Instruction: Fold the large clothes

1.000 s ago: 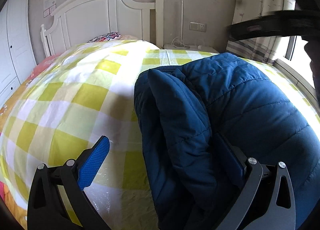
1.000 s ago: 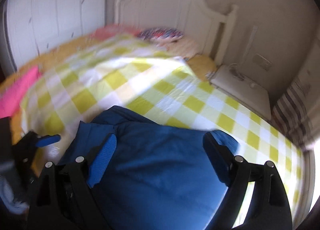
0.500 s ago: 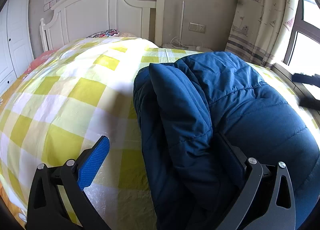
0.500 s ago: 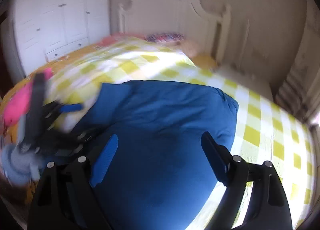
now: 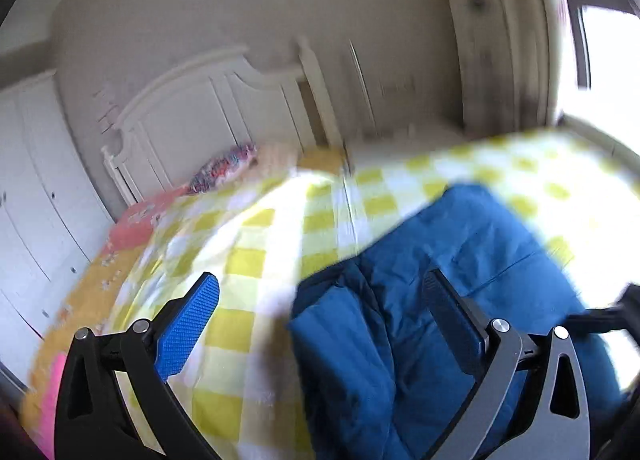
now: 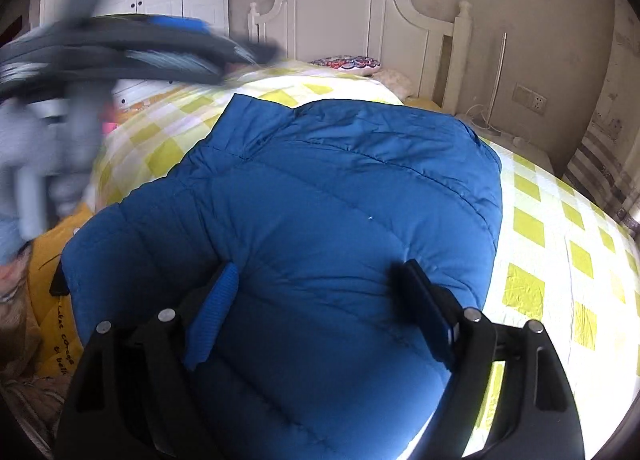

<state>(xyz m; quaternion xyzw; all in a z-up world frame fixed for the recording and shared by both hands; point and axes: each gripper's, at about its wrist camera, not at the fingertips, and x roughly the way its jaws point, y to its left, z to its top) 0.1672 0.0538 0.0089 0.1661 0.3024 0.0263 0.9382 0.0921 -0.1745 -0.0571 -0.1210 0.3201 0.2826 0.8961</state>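
A big blue puffy jacket (image 6: 320, 220) lies folded on a bed with a yellow and white checked blanket (image 6: 552, 244). In the right wrist view it fills the middle and bottom of the frame. The right gripper (image 6: 320, 308) is at the bottom of that frame, above the jacket. Its jaws are spread wide, have just been closing a little, and pinch nothing. In the left wrist view, which is blurry, the jacket is at the lower right. The left gripper (image 5: 320, 316) is spread wide too, holding nothing. A white headboard (image 6: 352, 20) stands at the top of the frame.
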